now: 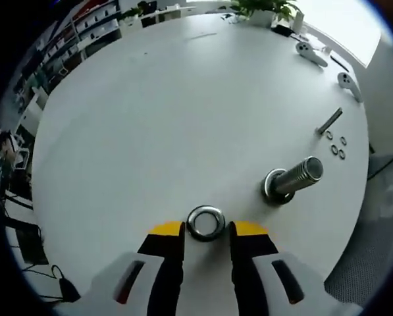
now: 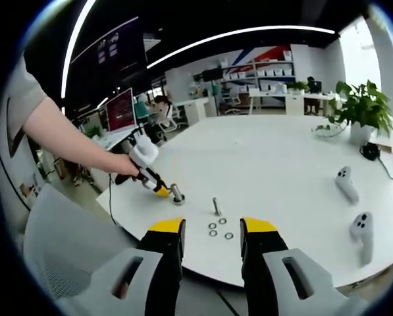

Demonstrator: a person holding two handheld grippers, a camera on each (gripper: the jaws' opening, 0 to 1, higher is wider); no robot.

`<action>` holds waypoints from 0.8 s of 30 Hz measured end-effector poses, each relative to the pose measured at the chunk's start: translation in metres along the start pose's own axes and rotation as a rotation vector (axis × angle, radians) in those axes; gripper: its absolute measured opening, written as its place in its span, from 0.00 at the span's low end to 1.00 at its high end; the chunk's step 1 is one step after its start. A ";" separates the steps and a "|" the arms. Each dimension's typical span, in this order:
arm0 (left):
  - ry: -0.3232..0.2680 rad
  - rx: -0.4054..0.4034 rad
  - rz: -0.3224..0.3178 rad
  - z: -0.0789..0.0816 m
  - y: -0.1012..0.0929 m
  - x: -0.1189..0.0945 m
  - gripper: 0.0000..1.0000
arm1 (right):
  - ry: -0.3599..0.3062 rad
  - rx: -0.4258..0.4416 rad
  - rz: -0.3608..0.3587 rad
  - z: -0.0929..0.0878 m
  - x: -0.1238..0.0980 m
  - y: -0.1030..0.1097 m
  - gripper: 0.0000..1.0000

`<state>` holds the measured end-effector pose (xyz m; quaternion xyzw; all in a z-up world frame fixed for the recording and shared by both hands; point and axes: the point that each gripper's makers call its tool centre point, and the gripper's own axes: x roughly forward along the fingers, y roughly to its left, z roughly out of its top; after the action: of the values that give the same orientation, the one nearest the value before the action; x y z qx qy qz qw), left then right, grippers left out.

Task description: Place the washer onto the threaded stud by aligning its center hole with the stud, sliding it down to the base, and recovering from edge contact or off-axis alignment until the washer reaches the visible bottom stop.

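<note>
Between the spread left claw point(image 1: 206, 232) tips lies the washer point(image 1: 206, 222), unclamped on the desk point(image 1: 163, 125); threaded stud point(image 1: 295, 179) ahead-right remains bare.

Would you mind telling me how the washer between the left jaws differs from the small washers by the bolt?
The washer is clearly larger and thicker than the small washers. It lies alone between the left gripper's open jaws, near the stud; the small ones cluster beside the bolt. All are shiny metal rings lying flat on the table.
</note>
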<state>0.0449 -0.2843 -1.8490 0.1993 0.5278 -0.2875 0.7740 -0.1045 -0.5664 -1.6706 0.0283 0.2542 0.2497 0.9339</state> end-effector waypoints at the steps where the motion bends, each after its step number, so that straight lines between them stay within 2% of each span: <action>1: 0.007 0.000 0.001 0.001 0.000 0.000 0.21 | -0.001 0.001 -0.001 0.000 0.000 0.000 0.35; 6: 0.085 0.007 -0.003 0.000 0.001 0.002 0.21 | -0.003 0.000 0.000 0.000 0.000 0.000 0.35; 11: 0.164 0.064 -0.018 -0.008 -0.009 -0.001 0.20 | -0.009 0.003 -0.001 0.001 -0.001 -0.001 0.35; 16: 0.274 0.136 -0.041 -0.031 -0.024 -0.010 0.20 | -0.016 0.001 0.003 0.002 -0.001 0.000 0.35; 19: 0.322 0.169 -0.048 -0.043 -0.032 -0.013 0.20 | -0.020 0.003 0.002 0.003 -0.001 0.000 0.35; 22: 0.325 0.183 -0.050 -0.051 -0.037 -0.016 0.21 | -0.025 0.003 0.005 0.004 -0.001 0.000 0.35; 24: 0.279 0.177 -0.041 -0.051 -0.036 -0.016 0.21 | -0.030 0.003 0.006 0.005 -0.002 0.000 0.35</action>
<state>-0.0191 -0.2770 -1.8525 0.2940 0.6069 -0.3181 0.6664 -0.1035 -0.5665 -1.6655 0.0342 0.2403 0.2517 0.9369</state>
